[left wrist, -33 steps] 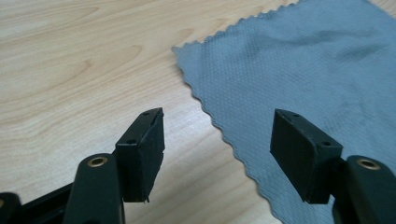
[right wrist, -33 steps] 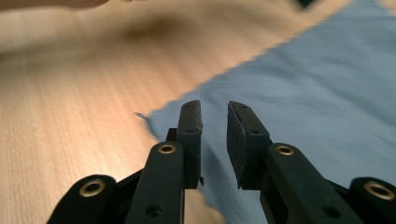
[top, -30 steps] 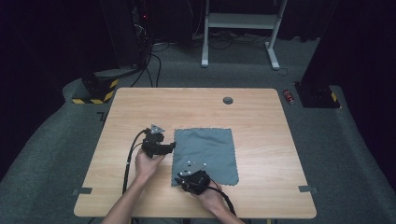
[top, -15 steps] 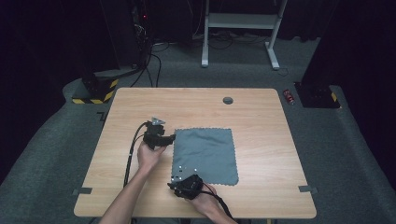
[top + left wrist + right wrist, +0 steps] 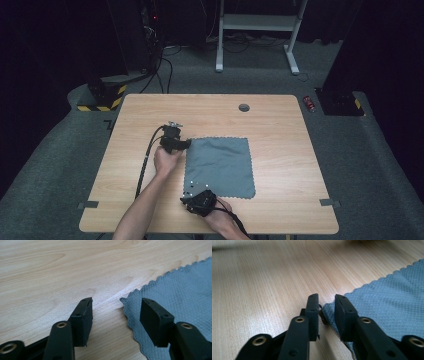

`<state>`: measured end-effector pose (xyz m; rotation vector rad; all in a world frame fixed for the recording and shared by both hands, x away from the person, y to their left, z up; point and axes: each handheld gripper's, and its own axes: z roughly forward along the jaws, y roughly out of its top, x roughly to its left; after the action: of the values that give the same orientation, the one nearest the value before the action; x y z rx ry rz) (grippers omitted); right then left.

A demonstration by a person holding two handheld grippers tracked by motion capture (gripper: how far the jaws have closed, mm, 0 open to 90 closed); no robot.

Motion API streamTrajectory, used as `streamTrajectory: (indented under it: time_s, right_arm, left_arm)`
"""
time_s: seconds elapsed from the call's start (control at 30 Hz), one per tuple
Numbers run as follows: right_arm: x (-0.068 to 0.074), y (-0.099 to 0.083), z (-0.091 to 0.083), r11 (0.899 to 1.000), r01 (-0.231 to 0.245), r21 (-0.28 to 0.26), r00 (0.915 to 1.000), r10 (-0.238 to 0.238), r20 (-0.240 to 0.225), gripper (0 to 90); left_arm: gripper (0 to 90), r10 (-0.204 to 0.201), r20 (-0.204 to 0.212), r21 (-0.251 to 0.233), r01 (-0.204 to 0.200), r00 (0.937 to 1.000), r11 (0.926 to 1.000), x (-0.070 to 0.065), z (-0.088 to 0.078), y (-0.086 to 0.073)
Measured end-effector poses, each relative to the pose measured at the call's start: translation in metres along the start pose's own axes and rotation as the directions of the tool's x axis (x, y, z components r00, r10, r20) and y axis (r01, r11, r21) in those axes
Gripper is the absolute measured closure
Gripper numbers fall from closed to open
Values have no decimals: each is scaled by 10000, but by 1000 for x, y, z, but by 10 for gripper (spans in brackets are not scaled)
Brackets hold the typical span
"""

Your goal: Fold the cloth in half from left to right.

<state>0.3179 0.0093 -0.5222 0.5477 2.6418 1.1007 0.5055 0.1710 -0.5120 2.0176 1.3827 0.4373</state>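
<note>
Both claws are matte black: left claw [image 5: 115, 312] w/ two flat rectangular pads [image 5: 83, 320] on angular arms, brass-coloured rivets at the pivots, small screw holes along pad edges. Right claw [image 5: 325, 315] is the same build, w/ brass rivets on each link and a thin dark tab by one pad. In the high view the left claw [image 5: 172, 140] trails a thick black cable; right claw [image 5: 200, 202] has pale dots on top; forearms bare, no sleeves.

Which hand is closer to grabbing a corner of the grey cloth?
Probably the right gripper: a corner of the grey cloth sits between its narrow jaws. The left gripper straddles its corner wider.
</note>
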Motion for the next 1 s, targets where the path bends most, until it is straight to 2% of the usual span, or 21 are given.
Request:
streamTrajectory:
  time_s: [0.07, 0.17, 0.3, 0.4, 0.47, 0.57, 0.63, 0.8, 0.87, 1.0]
  right_arm:
    - [0, 0, 0, 10000, 38, 26, 10000, -38, 45, 793]
    - [3, 1, -1, 9997, 208, 119, 9994, -211, 262, 846]
    - [4, 1, 0, 9997, 209, 123, 9986, -215, 489, 891]
    - [6, 1, 0, 9997, 236, 116, 9981, -242, 560, 899]
    - [5, 1, -1, 9997, 197, 114, 9985, -202, 500, 900]
    - [5, 1, -1, 9999, 131, 23, 9991, -131, 412, 900]
    - [6, 2, -3, 9999, 138, -67, 9989, -135, 438, 900]
    - [4, 7, -13, 9993, 8, -370, 9993, 6, 380, 900]
    - [3, 9, -16, 9985, -32, -537, 9995, 49, 305, 900]
    - [5, 15, -19, 9981, 12, -614, 9998, -2, 176, 900]
  left_arm:
    - [487, 220, 55, 1, -220, 9997, 9998, -4, 2, 1]
    - [551, 638, -103, 111, -636, 9979, 9979, -12, 5, 5]
    - [690, 770, -142, 97, -768, 9969, 9970, -13, 6, 5]
    - [828, 779, 60, 157, -779, 9969, 9968, -12, 5, 5]
    - [890, 729, 235, 254, -735, 9971, 9970, -12, 5, 7]
    - [900, 948, 261, 133, -952, 9952, 9954, -13, 3, 9]
    - [900, 886, 397, -121, -882, 9953, 9960, -13, -2, 12]
    - [900, 1023, 593, -353, -1003, 9930, 9943, -12, -13, 21]
    - [900, 874, 739, -515, -837, 9934, 9952, -12, -17, 22]
    - [900, 772, 836, -455, -736, 9935, 9962, -6, -22, 22]
